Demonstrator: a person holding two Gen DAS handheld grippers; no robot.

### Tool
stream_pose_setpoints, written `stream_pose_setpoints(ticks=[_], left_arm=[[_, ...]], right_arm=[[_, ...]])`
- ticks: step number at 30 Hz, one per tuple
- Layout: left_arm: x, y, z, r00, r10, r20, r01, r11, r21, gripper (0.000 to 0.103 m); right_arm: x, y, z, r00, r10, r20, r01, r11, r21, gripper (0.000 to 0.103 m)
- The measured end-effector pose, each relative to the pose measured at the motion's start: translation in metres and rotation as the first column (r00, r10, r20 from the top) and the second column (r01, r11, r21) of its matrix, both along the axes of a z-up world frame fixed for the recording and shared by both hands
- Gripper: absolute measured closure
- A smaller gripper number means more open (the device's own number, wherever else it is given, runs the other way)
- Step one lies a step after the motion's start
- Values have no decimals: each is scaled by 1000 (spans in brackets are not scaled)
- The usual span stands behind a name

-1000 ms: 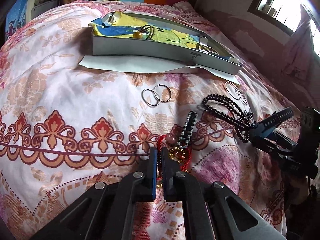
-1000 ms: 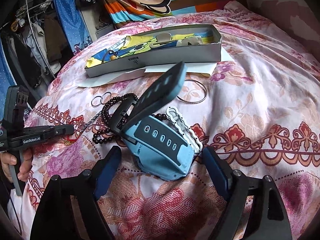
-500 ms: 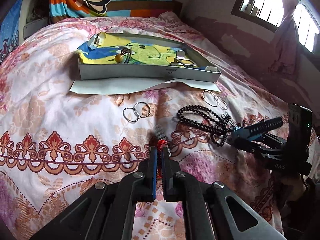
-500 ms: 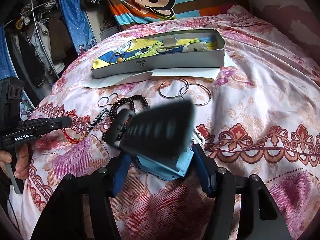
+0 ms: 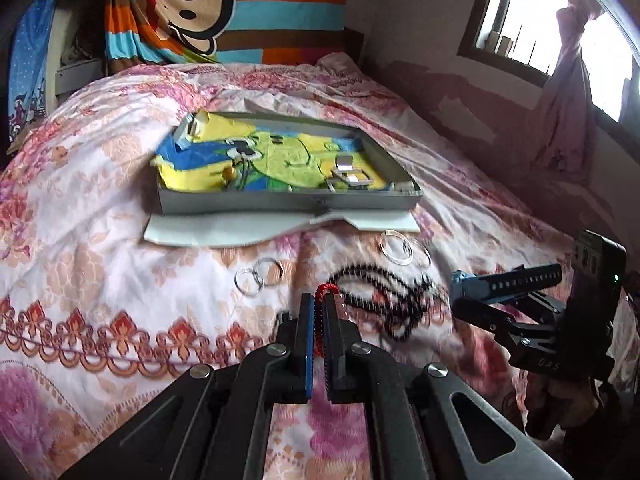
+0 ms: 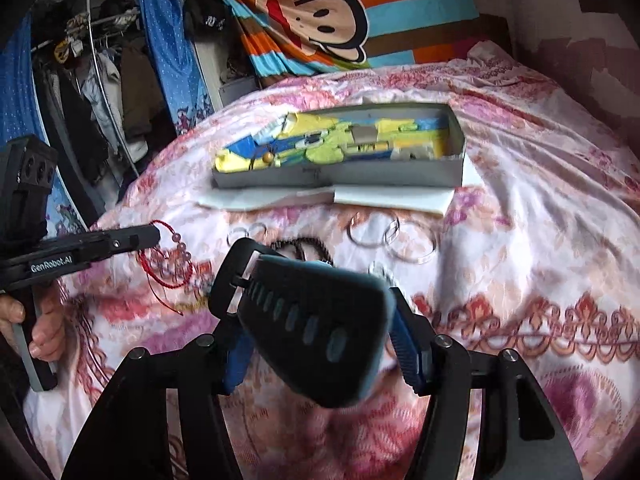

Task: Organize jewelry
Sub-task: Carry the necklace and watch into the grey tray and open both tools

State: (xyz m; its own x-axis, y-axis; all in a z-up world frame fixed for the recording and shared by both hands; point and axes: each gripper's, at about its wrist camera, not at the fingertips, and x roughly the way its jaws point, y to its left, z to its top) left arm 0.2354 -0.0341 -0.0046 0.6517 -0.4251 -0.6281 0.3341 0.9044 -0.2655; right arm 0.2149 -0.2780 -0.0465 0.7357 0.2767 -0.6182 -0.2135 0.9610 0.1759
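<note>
My left gripper (image 5: 316,300) is shut on a red cord bracelet (image 5: 319,322) and holds it above the bed; in the right wrist view the bracelet (image 6: 166,264) hangs from it with pink beads. My right gripper (image 6: 320,344) is shut on a black and blue watch (image 6: 316,320), lifted off the bed. A grey box (image 5: 288,200) lined with yellow-blue cloth sits farther back and holds a few pieces. A black bead necklace (image 5: 384,296), two small silver rings (image 5: 260,274) and larger bangles (image 5: 400,248) lie on the bedspread.
The floral bedspread (image 5: 100,260) covers the whole bed. White paper (image 5: 224,230) lies under the box. A wall and window (image 5: 540,20) are on the right; a clothes rack (image 6: 92,100) stands to the left.
My left gripper has lifted the red bracelet off the bed. My right gripper has closed on the watch and raised it. Both views now sit higher.
</note>
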Motion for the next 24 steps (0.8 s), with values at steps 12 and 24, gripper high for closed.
stream_pose_setpoints(ticks=[12,24], left_arm=[[107,-25,32,980,171,105,-164,984,-74,99],[182,-43,-14,980,194,41,-193,981,-20,99]], right_arm=[[103,-6,47,986,-51,156,61,996,-58,47],[196,-26,20,991,-124,51,128,987,-100,47]])
